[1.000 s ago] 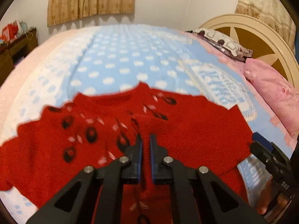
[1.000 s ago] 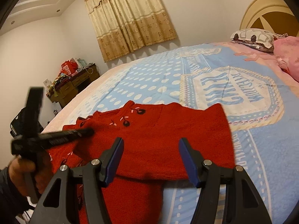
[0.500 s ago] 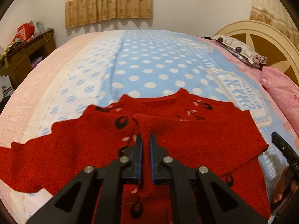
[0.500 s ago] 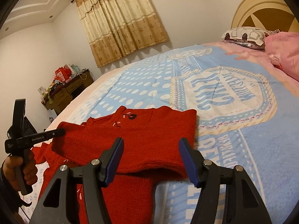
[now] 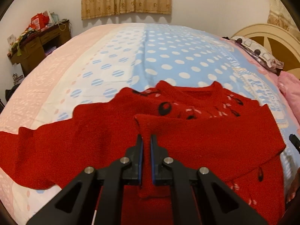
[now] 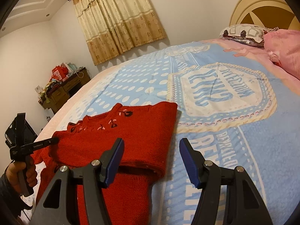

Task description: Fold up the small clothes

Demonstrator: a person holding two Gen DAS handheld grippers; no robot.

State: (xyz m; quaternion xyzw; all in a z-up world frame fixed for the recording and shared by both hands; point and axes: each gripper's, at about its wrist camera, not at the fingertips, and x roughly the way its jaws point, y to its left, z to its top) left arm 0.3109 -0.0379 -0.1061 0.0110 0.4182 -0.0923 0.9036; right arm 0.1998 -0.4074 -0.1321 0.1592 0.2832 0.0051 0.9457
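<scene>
Red sweater [image 5: 206, 136] half-folded on bed

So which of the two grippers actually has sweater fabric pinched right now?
The left gripper: its jaws are shut on a fold of the red sweater. The right gripper stands open above the sweater's edge, nothing between its fingers.

I see fuzzy, matt red knit sweater [image 5: 215, 136] on soft printed bedspread [image 5: 168, 60] cloth — left gripper [image 5: 146, 140] matt black plastic.

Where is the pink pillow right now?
The pink pillow lies at the far right of the right wrist view, at the head of the bed beside the patterned pillow and below the cream headboard.
</scene>
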